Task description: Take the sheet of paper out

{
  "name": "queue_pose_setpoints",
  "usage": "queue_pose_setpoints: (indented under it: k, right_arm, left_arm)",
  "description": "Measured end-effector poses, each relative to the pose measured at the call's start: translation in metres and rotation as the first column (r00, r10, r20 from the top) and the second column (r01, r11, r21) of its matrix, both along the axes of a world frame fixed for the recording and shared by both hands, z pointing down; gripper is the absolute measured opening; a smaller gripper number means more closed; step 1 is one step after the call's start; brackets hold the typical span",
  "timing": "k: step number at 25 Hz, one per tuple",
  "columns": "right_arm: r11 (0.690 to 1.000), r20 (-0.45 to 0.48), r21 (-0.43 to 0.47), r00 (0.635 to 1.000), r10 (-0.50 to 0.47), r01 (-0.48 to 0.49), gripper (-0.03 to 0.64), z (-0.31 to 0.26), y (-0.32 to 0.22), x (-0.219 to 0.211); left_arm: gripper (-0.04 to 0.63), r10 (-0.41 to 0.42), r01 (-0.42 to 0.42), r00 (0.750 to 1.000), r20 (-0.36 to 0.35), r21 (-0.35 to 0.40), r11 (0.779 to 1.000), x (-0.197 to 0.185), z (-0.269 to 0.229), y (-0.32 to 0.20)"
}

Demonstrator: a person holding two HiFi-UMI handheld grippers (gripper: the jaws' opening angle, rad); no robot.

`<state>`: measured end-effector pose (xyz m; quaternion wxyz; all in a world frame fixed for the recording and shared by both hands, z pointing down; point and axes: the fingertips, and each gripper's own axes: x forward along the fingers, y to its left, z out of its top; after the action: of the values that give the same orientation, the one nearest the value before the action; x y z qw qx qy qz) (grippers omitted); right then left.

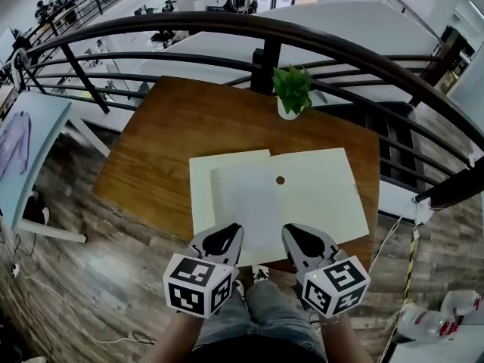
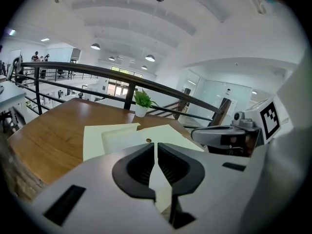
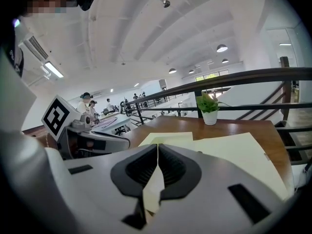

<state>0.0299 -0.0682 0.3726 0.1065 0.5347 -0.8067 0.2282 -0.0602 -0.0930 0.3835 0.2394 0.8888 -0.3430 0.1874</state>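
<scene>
Where the wooden table (image 1: 159,150) meets its near edge, a cream folder (image 1: 325,195) is seen lying flat, and a white sheet of paper (image 1: 246,203) is spread on top of it; the sheet covers the folder's middle and runs down to the near table edge. A small dark round spot (image 1: 280,180) is seen on the folder just beside the sheet's far right corner. A small potted plant (image 1: 291,93) is set upright at the far edge of the table, close to a dark curved railing (image 1: 227,23).

The left gripper (image 1: 233,228) is held over the sheet's near left corner and the right gripper (image 1: 292,230) over its near right corner; the two are placed side by side, apart from each other, both tilted slightly downward. In each gripper view the jaws are shown pressed together, with only a thin slit left at the tips; nothing is pinched between them, and pale paper is glimpsed below through the gap behind the tips. Whether either gripper touches the sheet cannot be told. The person's legs (image 1: 257,308) are seen below the table edge.
</scene>
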Motion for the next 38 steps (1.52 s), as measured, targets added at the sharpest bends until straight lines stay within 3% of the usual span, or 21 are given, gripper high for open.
queue_pose_setpoints:
  k: [8,23,27,38]
  right_arm:
    - [0.996,0.0,-0.076,0.999,-0.042,0.042,0.029,0.026,-0.032,0.023]
    - [0.964,0.02,-0.209,0.986,-0.166,0.166,0.032,0.086,-0.072,0.023]
    - [0.951,0.006,-0.244,0.98,-0.197,0.192,0.1,0.103,-0.075,0.024]
    - [0.906,-0.075,-0.358,0.96,-0.271,0.228,0.13,0.15,-0.077,0.022]
  left_arm:
    - [0.032,-0.064,0.064,0.998,0.008,-0.06,0.996,0.014,0.019,-0.02]
    - [0.032,-0.148,0.154,0.988,0.047,-0.148,0.977,0.022,0.052,-0.044]
    - [0.032,-0.152,0.158,0.987,0.047,-0.169,0.973,0.027,0.06,-0.046]
    - [0.032,-0.155,0.163,0.987,0.052,-0.228,0.96,0.027,0.077,-0.047]
